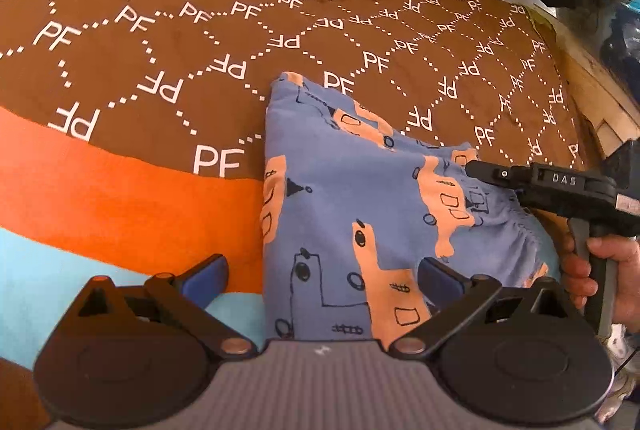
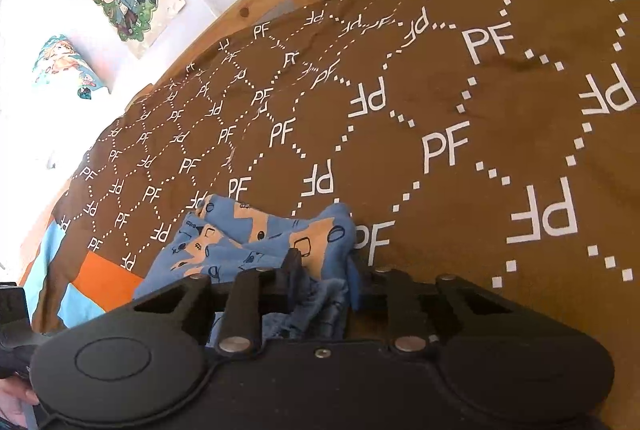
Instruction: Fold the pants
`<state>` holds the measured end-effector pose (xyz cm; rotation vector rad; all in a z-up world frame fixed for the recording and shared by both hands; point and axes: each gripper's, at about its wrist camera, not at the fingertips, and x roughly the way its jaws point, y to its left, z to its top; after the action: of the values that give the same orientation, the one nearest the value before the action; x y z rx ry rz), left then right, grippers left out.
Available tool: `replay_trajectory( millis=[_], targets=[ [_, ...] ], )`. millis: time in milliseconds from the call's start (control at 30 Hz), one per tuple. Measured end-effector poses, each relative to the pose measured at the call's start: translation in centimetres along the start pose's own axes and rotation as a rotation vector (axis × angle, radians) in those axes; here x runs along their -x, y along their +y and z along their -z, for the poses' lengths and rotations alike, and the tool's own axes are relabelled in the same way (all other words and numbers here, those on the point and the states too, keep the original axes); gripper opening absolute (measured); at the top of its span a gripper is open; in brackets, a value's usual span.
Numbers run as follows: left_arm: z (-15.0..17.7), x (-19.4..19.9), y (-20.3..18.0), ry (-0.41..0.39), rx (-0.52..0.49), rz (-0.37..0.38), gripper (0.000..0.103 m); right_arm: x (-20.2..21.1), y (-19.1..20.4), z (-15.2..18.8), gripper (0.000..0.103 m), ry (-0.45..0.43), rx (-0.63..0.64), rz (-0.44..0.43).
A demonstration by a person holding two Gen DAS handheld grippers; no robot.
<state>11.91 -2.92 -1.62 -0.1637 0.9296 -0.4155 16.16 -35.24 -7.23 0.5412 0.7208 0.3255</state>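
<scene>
One pair of small blue pants (image 1: 352, 198) with peach shapes is lying bunched and partly doubled over on the brown PF-lettered bedspread (image 1: 168, 42), near its orange band (image 1: 132, 198). I am judging the cloth as light, soft and floppy, likely to sag and slide off smooth pads, so the gathered waistband (image 1: 516, 226) and the outer corners are looking like the firmest places to pinch. My right gripper (image 2: 324, 270) is standing narrow with a fold of the blue fabric pinched between its fingers. My left gripper (image 1: 324, 270) is hovering wide over the near edge, gripping nothing. How many layers are stacked I am not making out, and my own tongs are covering the pants' near side.
</scene>
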Motion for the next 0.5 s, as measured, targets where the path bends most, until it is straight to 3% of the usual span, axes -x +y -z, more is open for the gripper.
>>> replay_trajectory(
  millis=[67,167,300,333,500],
  targets=[
    [-0.2,0.3,0.3,0.01,0.046,0.017,0.103,0.0,-0.1,0.0,0.033,0.001,-0.009,-0.004],
    [-0.3,0.7,1.1,0.007,0.145,0.086,0.097,0.1,-0.4,-0.2,0.033,0.0,-0.028,-0.019],
    [-0.2,0.6,1.3,0.023,0.183,0.079,0.075,0.1,-0.2,-0.1,0.031,-0.002,-0.012,-0.005],
    [-0.2,0.6,1.2,0.025,0.173,0.064,0.065,0.1,-0.1,-0.1,0.027,-0.002,-0.004,0.0],
    [-0.4,0.8,0.4,0.049,0.142,0.003,0.042,0.3,0.8,0.0,0.014,-0.019,0.051,0.028]
  ],
)
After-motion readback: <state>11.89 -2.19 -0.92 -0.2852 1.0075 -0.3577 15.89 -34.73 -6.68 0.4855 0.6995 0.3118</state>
